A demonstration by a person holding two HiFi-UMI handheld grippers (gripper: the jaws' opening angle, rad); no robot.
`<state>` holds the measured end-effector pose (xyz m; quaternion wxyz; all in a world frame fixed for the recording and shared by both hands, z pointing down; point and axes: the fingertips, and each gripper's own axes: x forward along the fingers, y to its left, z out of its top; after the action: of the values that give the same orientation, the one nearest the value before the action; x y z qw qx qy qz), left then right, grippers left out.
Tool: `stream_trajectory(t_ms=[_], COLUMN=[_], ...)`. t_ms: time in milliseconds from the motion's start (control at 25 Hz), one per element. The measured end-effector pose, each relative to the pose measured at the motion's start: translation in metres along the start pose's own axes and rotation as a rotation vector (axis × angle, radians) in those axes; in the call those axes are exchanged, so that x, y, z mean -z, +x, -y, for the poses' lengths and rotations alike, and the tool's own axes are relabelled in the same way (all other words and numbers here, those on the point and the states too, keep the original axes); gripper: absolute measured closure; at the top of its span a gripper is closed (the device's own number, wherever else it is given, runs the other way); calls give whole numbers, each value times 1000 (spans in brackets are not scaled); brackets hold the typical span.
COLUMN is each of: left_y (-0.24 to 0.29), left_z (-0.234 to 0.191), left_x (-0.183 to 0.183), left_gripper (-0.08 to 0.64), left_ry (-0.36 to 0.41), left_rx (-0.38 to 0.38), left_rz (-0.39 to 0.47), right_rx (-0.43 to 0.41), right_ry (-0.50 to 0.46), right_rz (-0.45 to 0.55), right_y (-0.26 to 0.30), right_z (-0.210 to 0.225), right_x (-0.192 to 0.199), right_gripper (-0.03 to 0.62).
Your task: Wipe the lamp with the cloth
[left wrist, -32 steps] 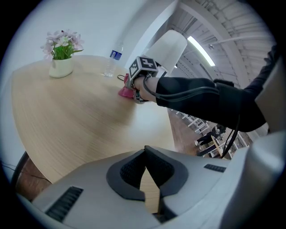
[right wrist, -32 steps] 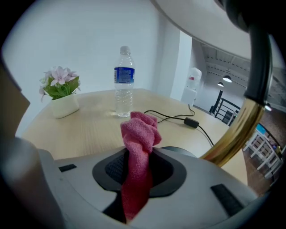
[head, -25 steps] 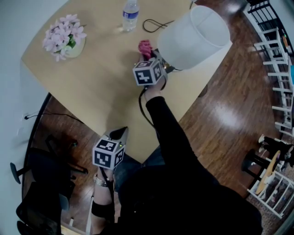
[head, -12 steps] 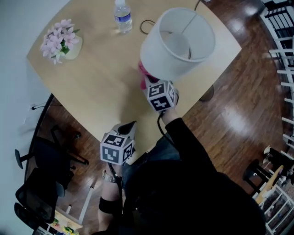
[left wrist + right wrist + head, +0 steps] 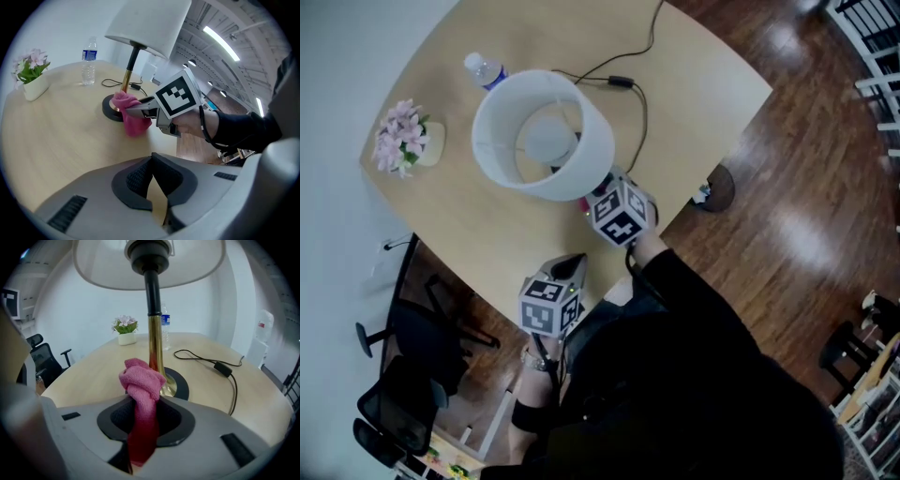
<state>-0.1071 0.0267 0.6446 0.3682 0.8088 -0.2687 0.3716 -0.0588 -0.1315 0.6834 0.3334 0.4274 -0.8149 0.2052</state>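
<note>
The lamp has a white shade (image 5: pixel 544 145), a brass stem (image 5: pixel 154 333) and a round black base (image 5: pixel 180 385), and it stands on the wooden table (image 5: pixel 694 56). My right gripper (image 5: pixel 143 427) is shut on a pink cloth (image 5: pixel 140 385). The bunched end of the cloth rests against the foot of the stem. In the left gripper view the cloth (image 5: pixel 133 119) hangs from the right gripper (image 5: pixel 136 107) beside the base (image 5: pixel 110 110). My left gripper (image 5: pixel 152 180) is shut and holds nothing. It hovers over the table's near edge (image 5: pixel 572 267).
A water bottle (image 5: pixel 485 70) and a white pot of pink flowers (image 5: pixel 403 141) stand at the table's far left. The lamp's black cord with its adapter (image 5: pixel 220 367) trails to the right of the base. An office chair (image 5: pixel 403 375) stands on the floor at the left.
The right gripper with the cloth has gone round the lamp's foot from its left side to its near side. The left gripper has come in over the table's edge. The view has swung.
</note>
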Motion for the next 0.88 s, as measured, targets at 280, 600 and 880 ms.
stream_trajectory(t_ms=[280,600,880], left_y=[10,11,26], left_z=[24,30,30], left_x=[-25,-30,-31], left_gripper=[557,557,557], left_ry=[-70,-19,-24], left_rx=[-76,-71,-43], left_rz=[36,45,70], right_rx=[-105,-117,-164], right_ry=[-41,-12,-94], right_rz=[-17,-81,-70], right_y=[-9,9,17], right_z=[21,37,50], right_x=[3,10,-6], right_gripper=[495,495,495])
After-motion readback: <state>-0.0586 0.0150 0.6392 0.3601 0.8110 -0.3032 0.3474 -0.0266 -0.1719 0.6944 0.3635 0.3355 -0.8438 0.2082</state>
